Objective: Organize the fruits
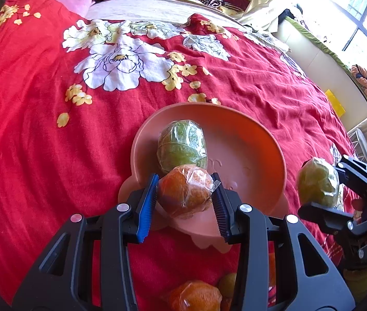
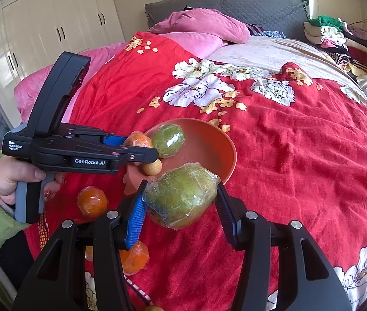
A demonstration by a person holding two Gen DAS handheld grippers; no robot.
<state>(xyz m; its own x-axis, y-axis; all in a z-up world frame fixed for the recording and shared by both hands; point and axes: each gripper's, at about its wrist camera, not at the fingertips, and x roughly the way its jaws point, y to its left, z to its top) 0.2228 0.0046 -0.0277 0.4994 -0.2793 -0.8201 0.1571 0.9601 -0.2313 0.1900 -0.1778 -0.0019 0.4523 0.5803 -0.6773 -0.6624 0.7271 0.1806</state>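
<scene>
A salmon-pink bowl (image 1: 248, 140) sits on the red flowered bedspread and holds a plastic-wrapped green fruit (image 1: 182, 145). My left gripper (image 1: 184, 198) is shut on a wrapped orange (image 1: 183, 194), held over the bowl's near rim. My right gripper (image 2: 181, 202) is shut on a second wrapped green fruit (image 2: 181, 194), held above the bedspread just in front of the bowl (image 2: 209, 142); it shows at the right of the left wrist view (image 1: 318, 181). The left gripper (image 2: 142, 153) reaches in from the left in the right wrist view.
More wrapped oranges (image 2: 92, 202) (image 2: 134, 256) and a small tan round fruit (image 2: 152, 167) lie on the bedspread near the bowl. Pink quilt and pillows (image 2: 199, 26) lie at the headboard end. Folded clothes (image 2: 339, 36) are piled at the far right.
</scene>
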